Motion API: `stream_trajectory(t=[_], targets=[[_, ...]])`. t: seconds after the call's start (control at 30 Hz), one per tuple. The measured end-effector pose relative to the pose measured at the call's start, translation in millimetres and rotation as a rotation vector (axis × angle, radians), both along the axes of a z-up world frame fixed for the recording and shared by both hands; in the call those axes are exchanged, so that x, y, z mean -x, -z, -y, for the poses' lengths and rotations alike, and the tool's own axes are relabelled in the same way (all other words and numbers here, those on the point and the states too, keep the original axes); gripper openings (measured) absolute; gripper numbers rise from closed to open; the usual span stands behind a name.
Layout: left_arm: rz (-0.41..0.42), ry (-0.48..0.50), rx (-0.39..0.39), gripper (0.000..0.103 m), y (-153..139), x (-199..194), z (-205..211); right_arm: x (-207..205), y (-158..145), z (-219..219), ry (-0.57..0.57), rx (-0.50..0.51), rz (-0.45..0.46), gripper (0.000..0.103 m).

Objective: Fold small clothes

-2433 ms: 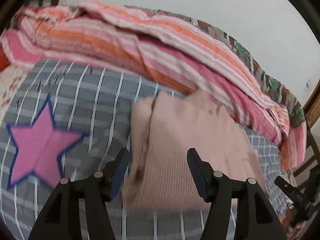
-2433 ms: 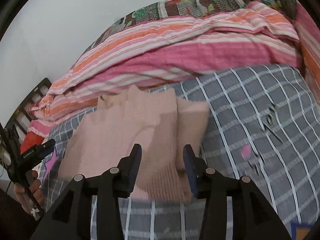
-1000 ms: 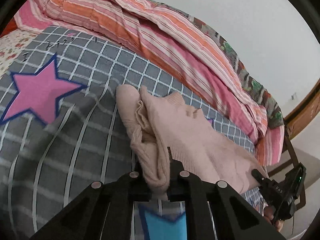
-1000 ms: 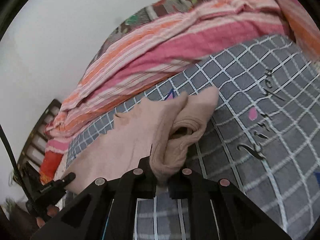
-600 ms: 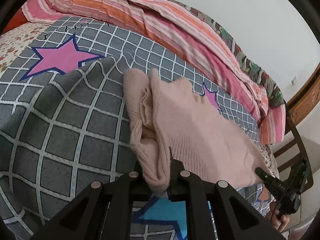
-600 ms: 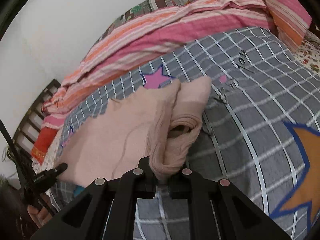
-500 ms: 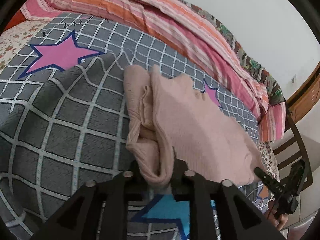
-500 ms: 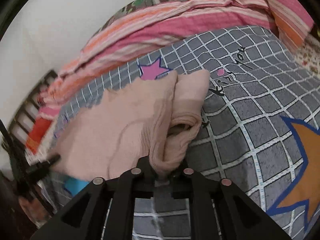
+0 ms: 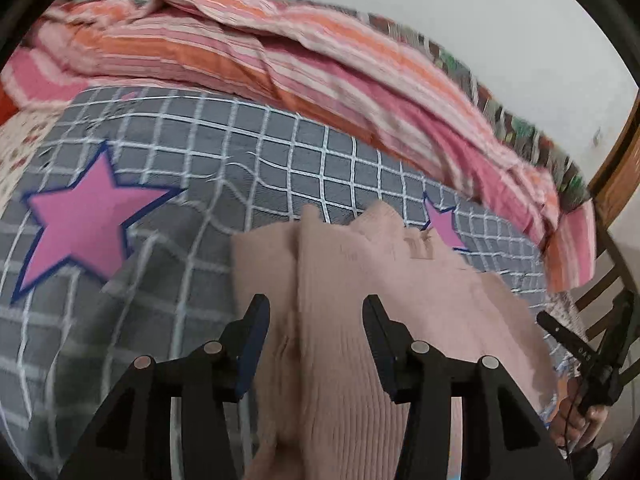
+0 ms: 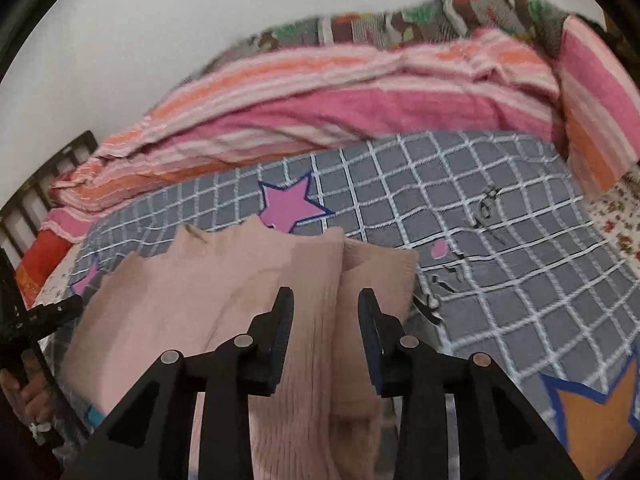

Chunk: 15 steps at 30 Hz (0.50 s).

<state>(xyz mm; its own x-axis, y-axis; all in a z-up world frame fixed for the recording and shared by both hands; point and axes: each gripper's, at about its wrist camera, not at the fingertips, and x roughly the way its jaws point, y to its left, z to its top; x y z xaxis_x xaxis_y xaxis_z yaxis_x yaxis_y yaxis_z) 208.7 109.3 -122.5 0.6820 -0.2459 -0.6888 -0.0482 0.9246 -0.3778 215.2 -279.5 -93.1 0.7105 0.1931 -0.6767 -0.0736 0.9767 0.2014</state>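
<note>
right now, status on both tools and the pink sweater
Left tool and right tool open, jaws just opened, off the cloth. Pink sweater lies on the checked blanket. Nothing in the way.

Only illegible black script on the grey checked bedspread [image 10: 484,204]; no readable text.

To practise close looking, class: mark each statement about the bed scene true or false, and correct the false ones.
1. The sweater is pink. True.
2. The left gripper is clamped on the sweater. False: its jaws have just been opening and stand apart, with the knit between them, unpressed.
3. The checked cover carries a pink star. True.
4. The right gripper is shut. False: it has just been opening too.
5. The striped blanket lies on the sweater. False: it lies beyond it.
</note>
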Motion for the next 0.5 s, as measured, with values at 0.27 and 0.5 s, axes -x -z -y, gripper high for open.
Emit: stream_trajectory(t=[0.27, 0.5], targets=[[-0.001, -0.027, -0.057, 0.007, 13, -25, 6, -49, 39, -16, 0.015, 0.032, -0.141, 0.007], [0.010, -0.052, 0.038, 0.007, 23, -19, -9, -36, 42, 5, 0.071, -0.040, -0.064, 0.006]])
